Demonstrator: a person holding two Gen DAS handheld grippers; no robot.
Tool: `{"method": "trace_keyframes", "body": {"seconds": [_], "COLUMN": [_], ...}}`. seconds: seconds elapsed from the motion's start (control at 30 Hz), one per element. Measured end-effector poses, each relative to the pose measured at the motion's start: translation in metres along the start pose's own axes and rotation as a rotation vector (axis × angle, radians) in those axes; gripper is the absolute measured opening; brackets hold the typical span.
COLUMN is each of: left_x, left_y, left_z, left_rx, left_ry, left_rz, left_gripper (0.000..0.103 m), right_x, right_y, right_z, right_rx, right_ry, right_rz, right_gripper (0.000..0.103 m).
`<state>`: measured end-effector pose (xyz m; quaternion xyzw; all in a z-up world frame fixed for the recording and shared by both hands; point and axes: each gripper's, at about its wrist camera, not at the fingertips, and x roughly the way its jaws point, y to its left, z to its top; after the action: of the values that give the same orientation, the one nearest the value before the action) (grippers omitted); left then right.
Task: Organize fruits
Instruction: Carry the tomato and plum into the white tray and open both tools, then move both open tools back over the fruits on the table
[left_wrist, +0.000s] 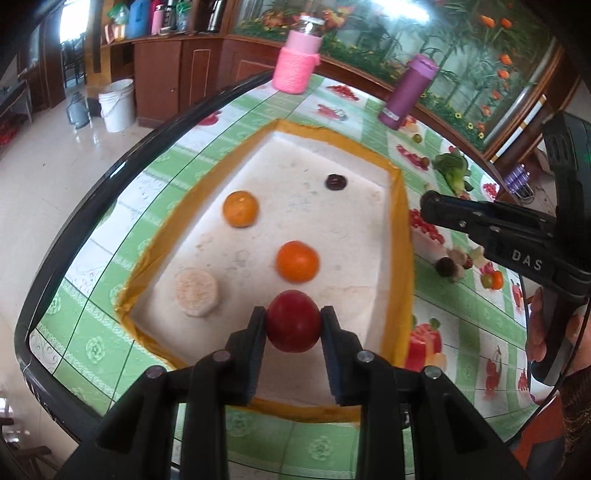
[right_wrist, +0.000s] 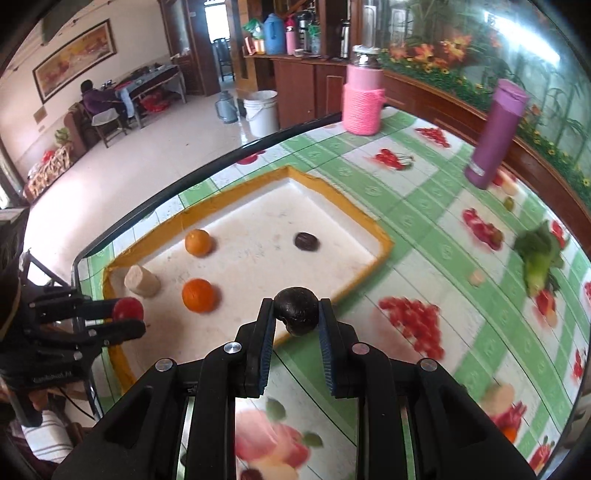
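Observation:
A red round fruit (left_wrist: 293, 326) sits between the pads of my left gripper (left_wrist: 293, 314), which is shut on it above the near end of a white tray with an orange-yellow rim (left_wrist: 400, 229). In the tray lie two oranges (left_wrist: 240, 208) (left_wrist: 297, 261), a dark brown fruit (left_wrist: 336, 182) and a beige round block (left_wrist: 196, 292). My right gripper (right_wrist: 297, 306) is shut on another dark round fruit (right_wrist: 297, 314), just outside the tray's near rim (right_wrist: 369, 221). The right wrist view shows the left gripper (right_wrist: 129, 314) with the red fruit (right_wrist: 128, 309) at the tray's left end.
A jar in a pink knitted sleeve (right_wrist: 364, 99) and a purple bottle (right_wrist: 495, 136) stand at the far side of the fruit-print tablecloth (right_wrist: 424, 229). A green leafy vegetable (right_wrist: 539, 258) lies right of the tray. The table's dark edge (right_wrist: 166, 192) curves past the tray's left side.

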<state>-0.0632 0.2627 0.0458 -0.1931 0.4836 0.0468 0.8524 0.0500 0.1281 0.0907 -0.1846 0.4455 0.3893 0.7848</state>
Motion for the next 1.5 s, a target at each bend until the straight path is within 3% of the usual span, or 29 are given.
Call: {"method": "trace_keyframes", "body": {"seconds": [0.33,0.73,0.87,1.07,1.5], "left_x": [0.02,0.032,0.034,0.028,-0.001], "left_y": [0.014,0.014,0.011,0.006,0.009], "left_z": [-0.001,-0.001,-0.003,-0.006,-0.016], "left_rx": [0.001,0.014,0.033,0.037,0.023], "left_ry": [0.042,0.047,0.05,0.026,-0.022], "left_rz": [0.014,0.041,0.057,0.077,0.108], "left_gripper": [0.032,0.032,0.034,0.056,0.06], "right_x": [0.066,0.091,0.091,0.083,0.026], "right_y": [0.008,0.013,0.017,0.016,0.018], "right_z": [0.014,0.013,0.012,0.005,-0.018], "right_rx": [0.0,-0.058,-0.071,-0.074,-0.058], "right_ry": [0.1,0.147,0.15,0.139,0.057], "right_rz": [0.006,-0.024,-0.03,-0.038,-0.023], "right_gripper": [0.022,0.022,0.024,0.028,0.029]}}
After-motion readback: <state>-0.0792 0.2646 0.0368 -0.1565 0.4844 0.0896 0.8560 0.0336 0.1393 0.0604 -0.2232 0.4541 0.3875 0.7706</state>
